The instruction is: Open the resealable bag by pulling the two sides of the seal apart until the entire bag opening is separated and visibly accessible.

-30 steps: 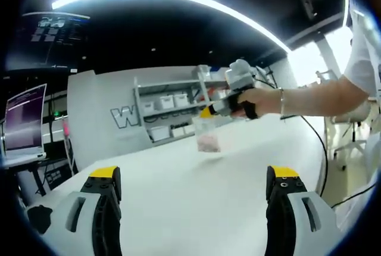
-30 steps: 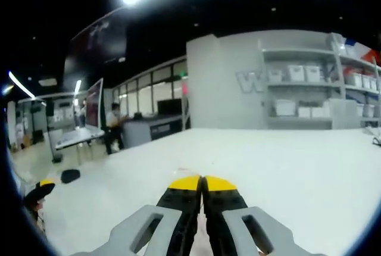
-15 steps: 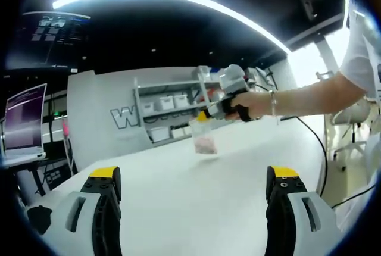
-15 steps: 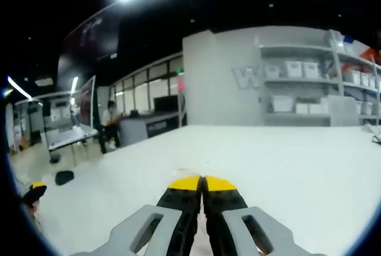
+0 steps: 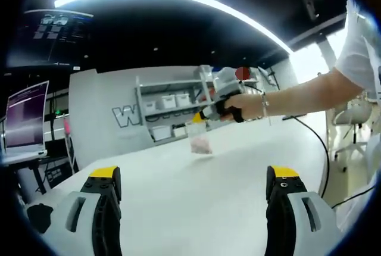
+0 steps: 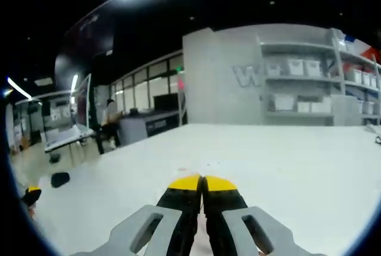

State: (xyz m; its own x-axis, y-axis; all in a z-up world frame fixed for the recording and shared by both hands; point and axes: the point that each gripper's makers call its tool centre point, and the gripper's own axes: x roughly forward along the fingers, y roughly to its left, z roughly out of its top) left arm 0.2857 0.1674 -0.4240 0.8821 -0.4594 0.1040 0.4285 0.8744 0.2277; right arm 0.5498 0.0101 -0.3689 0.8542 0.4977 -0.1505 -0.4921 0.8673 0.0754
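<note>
One clear bag held up over a white table, far from the wide-open left gripper.

In the left gripper view, the left gripper [image 5: 190, 175] stands with its two yellow-tipped jaws spread wide apart, nothing between them, above the white table [image 5: 178, 202]. Beyond it, right of centre, the single bag [image 5: 199, 139] hangs by its top edge from the right gripper [image 5: 205, 115], held in a person's hand [image 5: 241, 106]; the bag is small, see-through, with something pinkish at the bottom. On the grey wall [image 5: 98, 119] behind, large letters begin with "W"; the rest is hidden by shelves [image 5: 169, 113] of white bins. In the right gripper view, the right gripper's jaws are pressed together; the bag is not clear there.
</note>
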